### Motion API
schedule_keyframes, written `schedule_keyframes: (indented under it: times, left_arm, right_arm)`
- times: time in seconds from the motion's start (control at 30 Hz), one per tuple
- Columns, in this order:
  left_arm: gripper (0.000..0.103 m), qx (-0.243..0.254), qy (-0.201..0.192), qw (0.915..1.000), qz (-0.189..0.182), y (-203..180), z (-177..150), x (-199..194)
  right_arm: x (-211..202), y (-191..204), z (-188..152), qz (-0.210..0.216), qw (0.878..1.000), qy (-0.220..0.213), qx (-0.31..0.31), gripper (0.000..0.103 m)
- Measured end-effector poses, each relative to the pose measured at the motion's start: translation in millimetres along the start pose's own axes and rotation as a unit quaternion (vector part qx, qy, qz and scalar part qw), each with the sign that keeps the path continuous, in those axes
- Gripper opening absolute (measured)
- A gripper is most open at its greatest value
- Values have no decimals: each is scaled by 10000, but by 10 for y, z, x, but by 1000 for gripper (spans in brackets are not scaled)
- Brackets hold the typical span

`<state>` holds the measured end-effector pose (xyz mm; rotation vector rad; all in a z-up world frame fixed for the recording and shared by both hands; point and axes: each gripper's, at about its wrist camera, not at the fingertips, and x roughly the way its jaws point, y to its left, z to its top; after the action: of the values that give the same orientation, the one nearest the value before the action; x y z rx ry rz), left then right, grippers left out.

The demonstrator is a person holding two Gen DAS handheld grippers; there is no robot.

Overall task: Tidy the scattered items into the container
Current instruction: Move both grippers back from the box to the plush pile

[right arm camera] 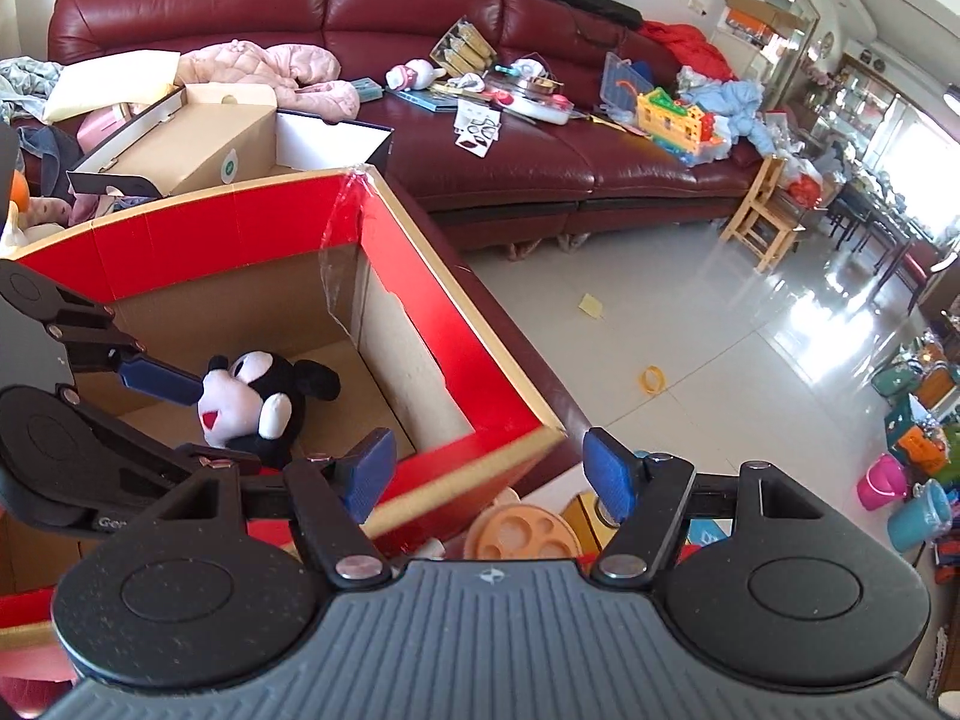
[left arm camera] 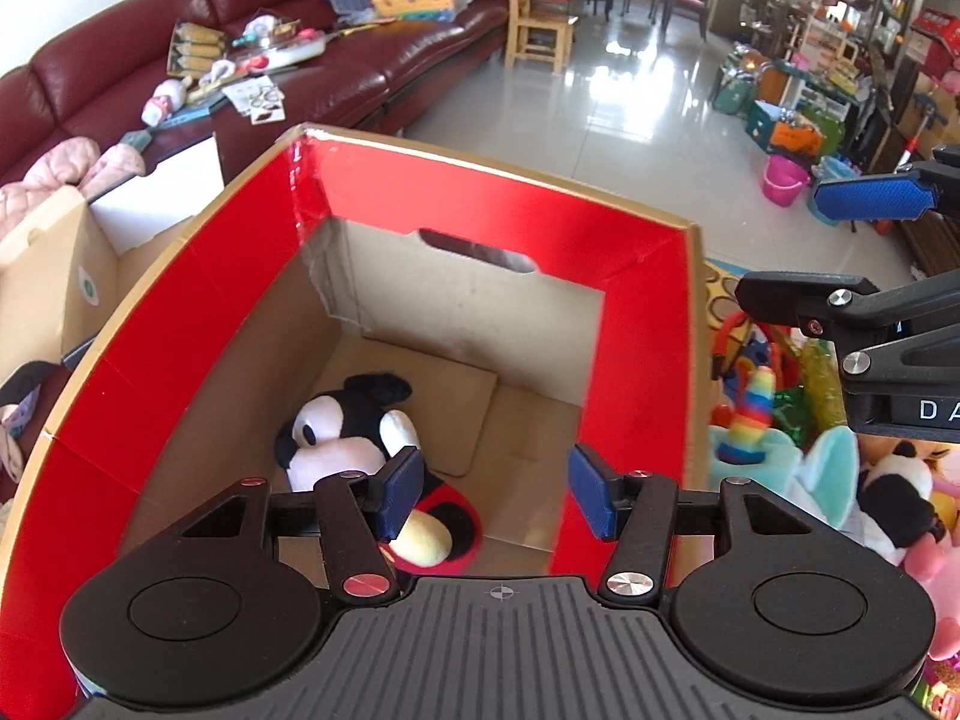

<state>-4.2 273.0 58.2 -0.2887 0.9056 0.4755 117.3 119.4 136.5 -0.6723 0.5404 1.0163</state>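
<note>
A tall cardboard box (left arm camera: 510, 174) with red inner flaps stands open in front of me. On its floor lies a black, white and red mouse plush (left arm camera: 342, 438), also seen in the right wrist view (right arm camera: 252, 402). My left gripper (left arm camera: 495, 489) hangs over the box mouth, open, with nothing between its blue pads; the plush lies well below them. My right gripper (right arm camera: 489, 474) is open and empty above the box's near right corner (right arm camera: 558, 429). Each gripper shows in the other's view: the right one (left arm camera: 780, 246), the left one (right arm camera: 180, 420).
A heap of soft toys lies right of the box, among them a panda plush (left arm camera: 894, 492) and an orange round toy (right arm camera: 522, 531). A cluttered maroon sofa (right arm camera: 540, 138) with a smaller cardboard box (right arm camera: 198, 144) stands behind. A wooden chair (right arm camera: 762, 216) and pink bucket (right arm camera: 881, 480) stand on the tiled floor.
</note>
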Motion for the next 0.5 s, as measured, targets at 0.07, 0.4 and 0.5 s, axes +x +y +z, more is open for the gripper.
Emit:
schedule_keyframes:
  times: [0.07, 0.4, 0.5]
  left_arm:
    - [69, 92, -69, 9999, -36, -82, -9, -78]
    - [77, 883, -230, 9952, -352, -793, -174, -270]
    - [77, 1173, -159, 9915, -543, -1058, -252, -252]
  right_arm:
    - [-92, -49, -76, -53, 10000, 7, 14, 73]
    - [-591, -371, -584, -477, 9987, 46, 152, 79]
    - [-697, -474, -787, -721, 9970, 198, 204, 81]
